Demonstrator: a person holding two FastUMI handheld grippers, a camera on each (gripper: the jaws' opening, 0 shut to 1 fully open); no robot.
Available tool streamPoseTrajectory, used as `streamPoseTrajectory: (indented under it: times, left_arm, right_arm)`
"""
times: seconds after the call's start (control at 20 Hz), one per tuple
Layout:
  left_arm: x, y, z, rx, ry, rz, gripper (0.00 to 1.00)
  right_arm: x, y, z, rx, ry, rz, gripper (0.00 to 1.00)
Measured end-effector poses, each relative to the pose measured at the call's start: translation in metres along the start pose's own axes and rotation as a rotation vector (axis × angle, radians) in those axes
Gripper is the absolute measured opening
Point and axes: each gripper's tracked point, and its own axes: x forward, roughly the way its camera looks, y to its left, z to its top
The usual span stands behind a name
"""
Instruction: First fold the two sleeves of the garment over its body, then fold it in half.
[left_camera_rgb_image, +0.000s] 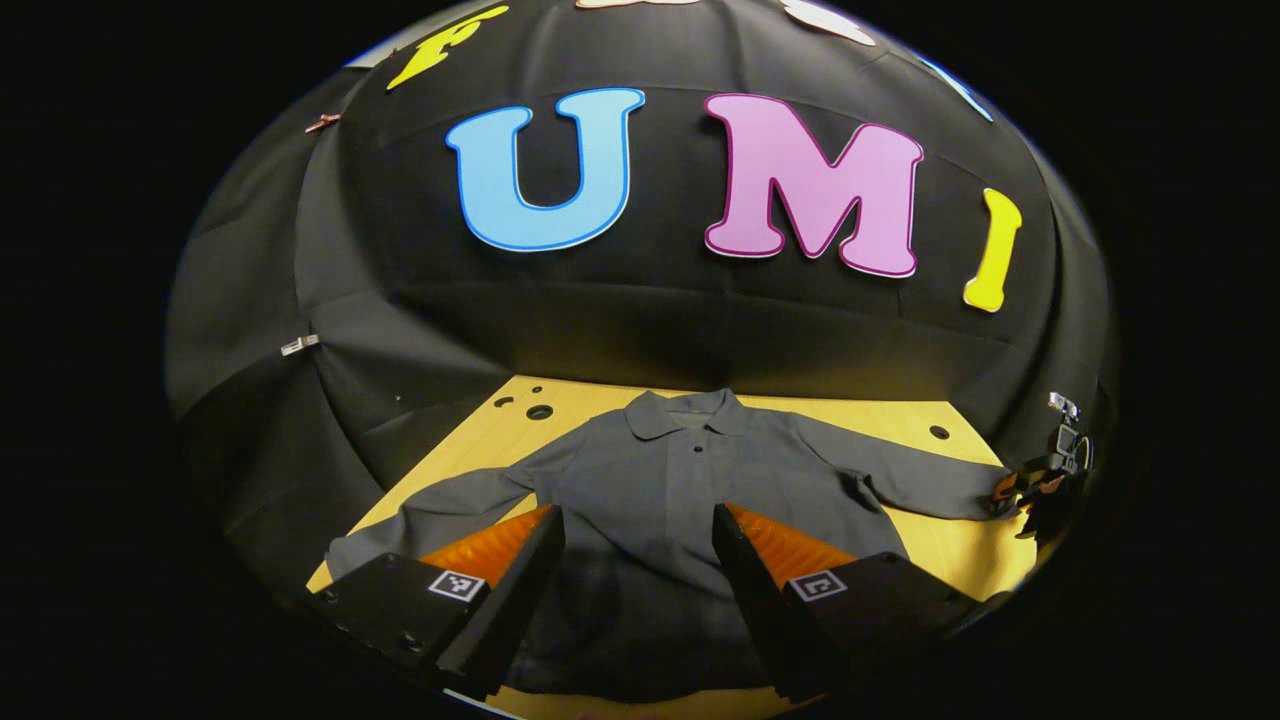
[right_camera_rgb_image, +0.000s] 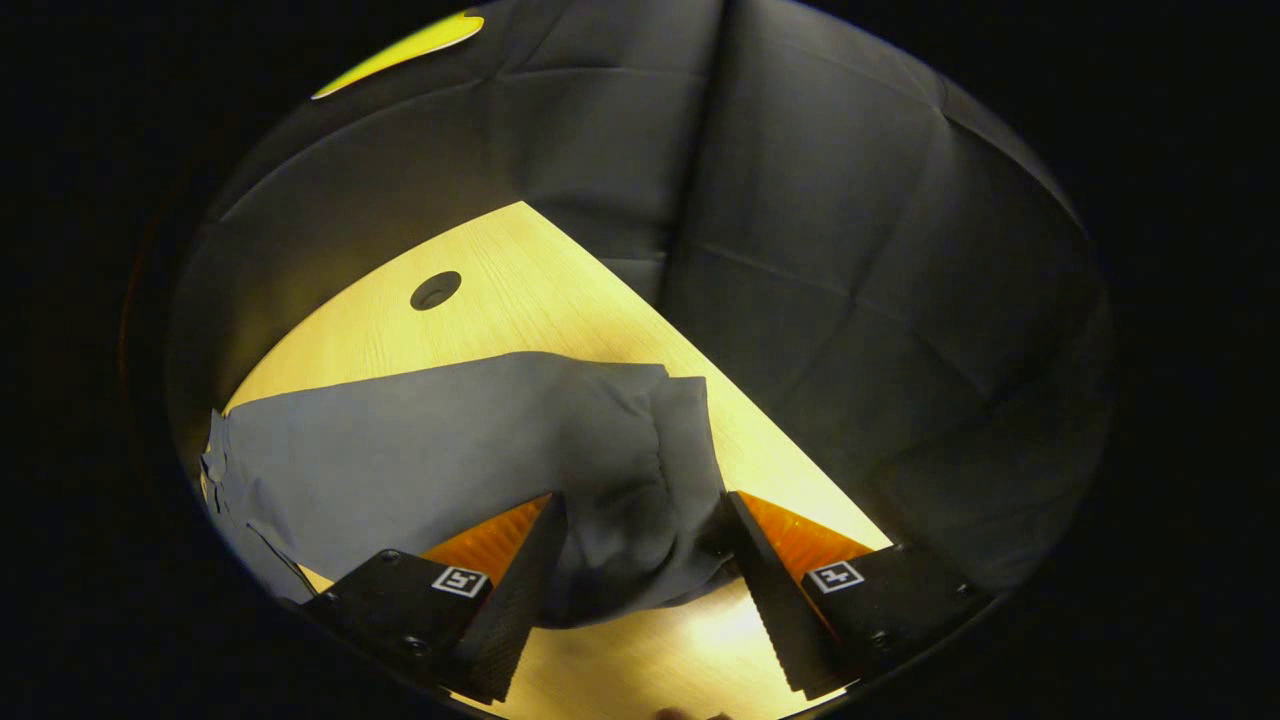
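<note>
Left gripper view looks down on a dark grey long-sleeved collared shirt (left_camera_rgb_image: 660, 480) spread flat, front up, on a pale yellow wooden desk (left_camera_rgb_image: 900, 415), with the collar toward the far edge and both sleeves stretched out to the sides. The left hand-held gripper (left_camera_rgb_image: 638, 525) hangs above the lower part of the shirt's body with its fingers spread wide apart and nothing between them but the cloth lying farther down; whether the fingertips touch the fabric cannot be told. Out at the end of the shirt's sleeve on the right of this view, at the desk's edge, the right hand-held gripper (left_camera_rgb_image: 1040, 480) shows small and partly cut off. Several round dark holes (left_camera_rgb_image: 539, 411) dot the desk near its far corners.

Right gripper view sits low over the cuff end of the grey sleeve (right_camera_rgb_image: 600, 470), which lies on the desk (right_camera_rgb_image: 520, 290) and bunches up between the two fingers. The right hand-held gripper (right_camera_rgb_image: 640, 530) is open wide, its fingers standing on either side of the rumpled cuff; the cloth runs up against the inner face of the finger on the right of the view, but the fingers are not pressed together on it. One round hole (right_camera_rgb_image: 436, 290) lies in the desk beyond the sleeve.
</note>
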Motion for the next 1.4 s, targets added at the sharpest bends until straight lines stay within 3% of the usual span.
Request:
streamPoseTrajectory:
  times: [0.1,0.15,0.35,0.4,0.45,0.5,0.55,0.75,0.85,1.15,1.4]
  left_arm:
    - [0.002,-0.003,-0.001,-0.005,0.005,-0.001,0.95]
    - [0.002,-0.005,-0.001,-0.005,0.006,-0.004,0.95]
    - [0.001,-0.014,0.000,-0.006,0.005,-0.019,0.95]
    - [0.001,-0.015,-0.001,-0.004,0.007,-0.025,0.95]
    - [0.000,-0.016,-0.001,0.000,0.006,-0.027,0.95]
    - [-0.001,-0.015,0.000,0.003,0.004,-0.026,0.95]
    - [-0.003,-0.012,0.001,0.006,0.001,-0.022,0.95]
    - [-0.004,-0.002,0.002,-0.012,0.006,0.000,0.95]
    - [-0.006,0.001,0.006,-0.012,-0.003,0.006,0.95]
    - [-0.017,0.017,0.008,-0.016,-0.026,0.028,0.95]
    - [-0.031,0.041,0.015,-0.014,-0.069,0.040,0.95]
  right_arm:
    - [-0.002,0.003,0.004,-0.014,-0.008,0.011,0.99]
    - [-0.003,0.007,0.008,-0.033,-0.019,0.029,0.91]
    - [-0.002,0.020,0.008,-0.087,-0.032,0.071,0.30]
    - [-0.001,0.023,0.008,-0.093,-0.035,0.062,0.29]
    - [0.002,0.026,0.008,-0.100,-0.035,0.063,0.16]
    - [-0.003,0.026,0.008,-0.109,-0.027,0.064,0.19]
    - [-0.005,0.026,0.006,-0.109,-0.019,0.071,0.07]
    - [-0.011,0.033,0.004,-0.034,0.026,0.094,0.06]
    - [-0.018,0.034,0.014,-0.036,-0.005,0.103,0.05]
    - [-0.074,0.063,0.050,-0.145,-0.103,0.165,0.05]
    - [-0.153,0.113,0.086,-0.272,-0.222,0.233,0.05]
